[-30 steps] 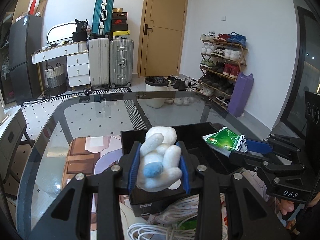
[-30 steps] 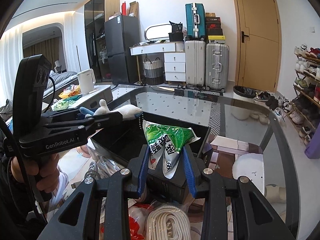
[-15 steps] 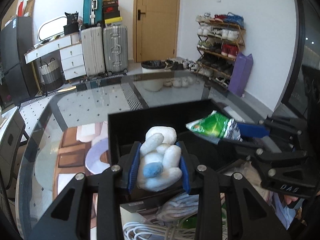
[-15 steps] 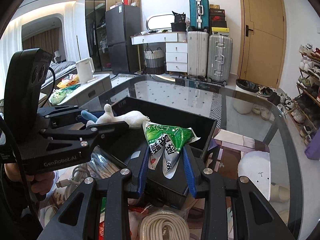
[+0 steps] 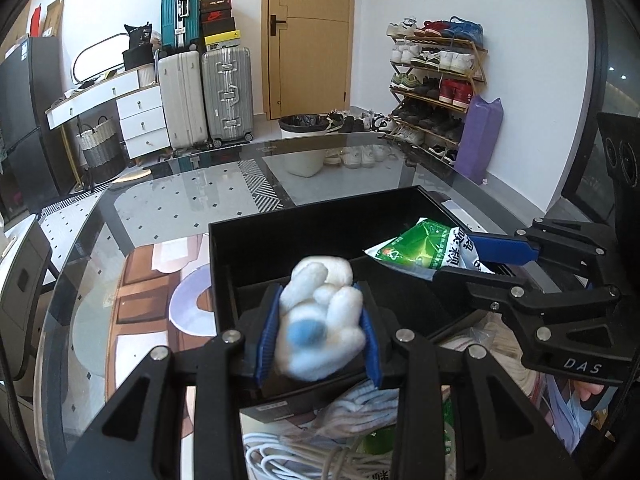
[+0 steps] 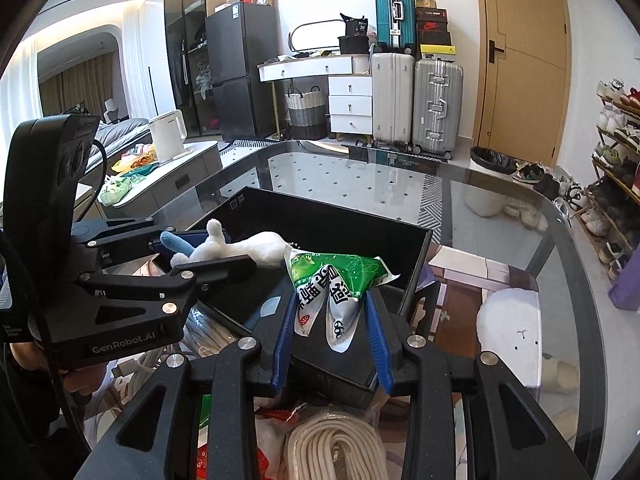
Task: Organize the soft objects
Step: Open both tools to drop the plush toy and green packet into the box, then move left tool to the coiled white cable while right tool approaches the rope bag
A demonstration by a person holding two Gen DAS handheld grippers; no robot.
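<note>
Fingers (image 5: 267, 334) of the left gripper (image 5: 318, 340), blue-padded, pinching a white plush toy (image 5: 320, 320) from both sides; toy held above the near part of a black box (image 5: 280, 240). Seen from the right wrist camera, plush toy (image 6: 236, 249) lying roughly level, long axis running across the box from the left gripper (image 6: 208, 250) toward the box's middle, blue limb (image 6: 175, 242) pointing back toward the gripper body, rounded white end reaching toward the green packet.

Fingers (image 6: 285, 338) of the right gripper (image 6: 332, 340) pressed onto the silvery lower end of a green snack packet (image 6: 336, 276), holding it tilted, green printed end up and forward over the near rim of the box. From the left wrist camera, same packet (image 5: 424, 246) jutting from the right gripper (image 5: 472, 258) over the right side of the box, long axis slanting toward the box's centre, close to the plush toy but apart from it.

Box interior dark and open beyond both items, far wall standing upright. Box resting on a glass counter (image 5: 180, 200), near its near edge; wide bare glass beyond the box toward the far edge and both far corners. Coiled white rope (image 6: 340, 448) and crumpled bags heaped just below the grippers, crowding the near edge.
</note>
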